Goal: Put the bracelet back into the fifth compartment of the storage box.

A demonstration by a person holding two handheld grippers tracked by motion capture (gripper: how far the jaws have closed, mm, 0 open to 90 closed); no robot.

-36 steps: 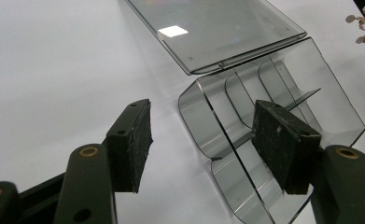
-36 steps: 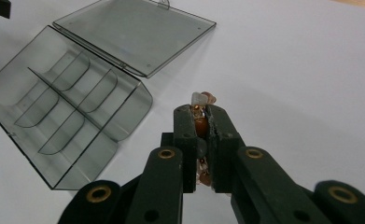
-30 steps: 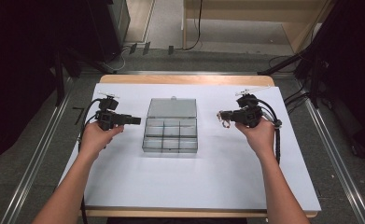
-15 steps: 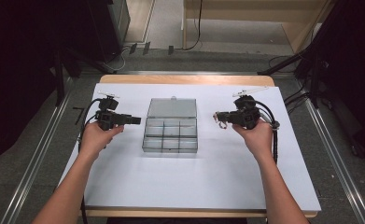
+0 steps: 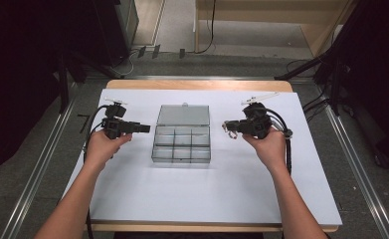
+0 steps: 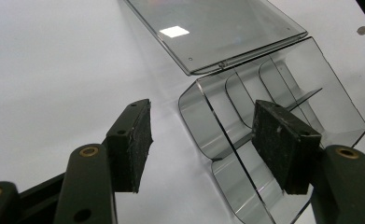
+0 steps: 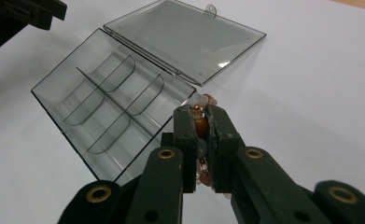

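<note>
A clear grey plastic compartment box point(image 5: 181, 144) lies open mid-table, its lid point(image 5: 183, 115) flat behind it; the compartments look empty point(image 7: 106, 108). My right gripper point(image 5: 230, 127) hovers just right of the box, pointing at it, shut on a string of orange, brown and pale beads point(image 7: 200, 126) that pokes out above and below the pads. Left of the box, my left gripper point(image 5: 143, 128) points toward it with jaws open and nothing between the pads point(image 6: 136, 140); the box's near end point(image 6: 264, 121) lies just beyond them.
White sheet point(image 5: 212, 194) covers the wooden table. A small thin tool-like item point(image 5: 259, 97) lies at the back right and another point(image 5: 113, 101) at the back left. Metal rails point(image 5: 38, 164) run along both table sides; cables trail from each gripper.
The right gripper with the beads has drifted slightly left toward the box. The left gripper has stayed in place.
</note>
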